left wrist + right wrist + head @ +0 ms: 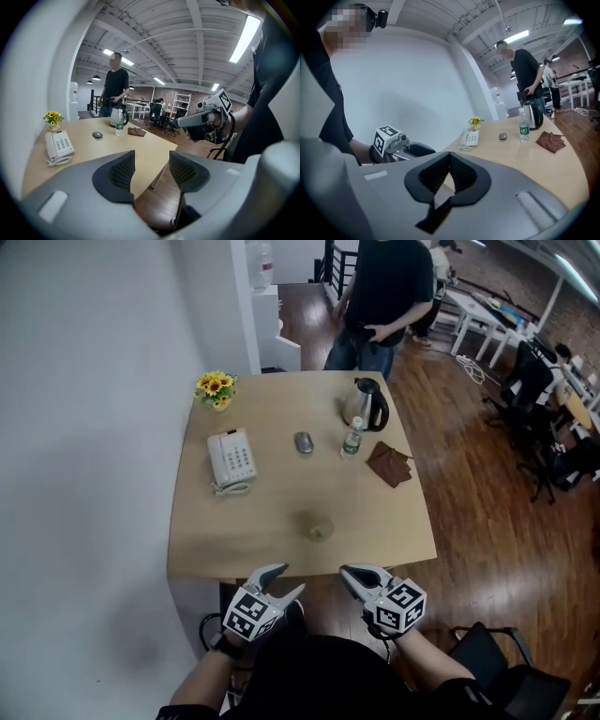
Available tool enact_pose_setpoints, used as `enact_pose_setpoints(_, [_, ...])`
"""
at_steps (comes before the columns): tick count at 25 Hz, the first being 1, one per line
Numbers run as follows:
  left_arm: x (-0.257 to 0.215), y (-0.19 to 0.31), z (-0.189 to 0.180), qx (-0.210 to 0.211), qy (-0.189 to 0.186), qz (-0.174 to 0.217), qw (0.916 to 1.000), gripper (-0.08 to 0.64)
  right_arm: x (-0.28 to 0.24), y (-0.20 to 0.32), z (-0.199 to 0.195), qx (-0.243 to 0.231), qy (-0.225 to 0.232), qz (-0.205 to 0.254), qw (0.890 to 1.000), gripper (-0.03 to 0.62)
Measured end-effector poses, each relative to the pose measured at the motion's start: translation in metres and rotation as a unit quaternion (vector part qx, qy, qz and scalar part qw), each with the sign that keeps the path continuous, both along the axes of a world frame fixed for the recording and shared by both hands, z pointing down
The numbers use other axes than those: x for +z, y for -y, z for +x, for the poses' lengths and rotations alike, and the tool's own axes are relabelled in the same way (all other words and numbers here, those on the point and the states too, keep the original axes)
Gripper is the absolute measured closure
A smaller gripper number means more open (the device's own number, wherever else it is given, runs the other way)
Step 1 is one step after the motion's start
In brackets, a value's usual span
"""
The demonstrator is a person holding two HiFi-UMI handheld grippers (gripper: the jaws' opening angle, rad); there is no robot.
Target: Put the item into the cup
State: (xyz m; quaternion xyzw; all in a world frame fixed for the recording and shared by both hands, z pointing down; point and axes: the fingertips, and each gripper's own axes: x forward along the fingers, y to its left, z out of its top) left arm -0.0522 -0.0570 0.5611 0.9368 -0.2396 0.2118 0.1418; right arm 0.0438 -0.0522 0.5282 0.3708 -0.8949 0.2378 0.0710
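Observation:
A clear glass cup (319,527) stands near the table's front edge. A small grey oval item (304,442) lies further back, mid-table, and shows in the left gripper view (97,135) and the right gripper view (502,136). Both grippers hang below the front edge, over the person's lap. My left gripper (289,580) is open with nothing between its pads (123,171). My right gripper (349,575) is shut and holds nothing; its pads (457,172) meet at the tips. Each gripper points toward the other.
On the wooden table (262,540) are a white telephone (231,460), a pot of sunflowers (216,388), a kettle (364,404), a small water bottle (352,438) and a brown cloth (390,464). A person in dark clothes (382,296) stands at the far edge.

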Motion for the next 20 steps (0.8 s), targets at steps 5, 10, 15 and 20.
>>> enact_pose_setpoints(5, [-0.005,-0.051,0.019,-0.027,-0.002,0.014,0.9995,0.334,-0.005,-0.053,0.017,-0.029,0.001,0.010,1.000,0.584])
enact_pose_setpoints(10, [-0.008,-0.108,0.035,-0.037,0.008,0.016,0.9992,0.334,-0.008,-0.105,0.030,-0.046,0.002,0.009,0.999,0.584])
enact_pose_setpoints(15, [-0.015,-0.145,0.040,-0.050,0.014,0.020,0.9985,0.334,-0.011,-0.140,0.037,-0.066,-0.003,0.009,0.998,0.584])
enact_pose_setpoints(20, [-0.015,-0.169,0.041,-0.050,0.019,0.016,0.9984,0.334,-0.020,-0.156,0.039,-0.068,0.002,0.025,0.997,0.584])
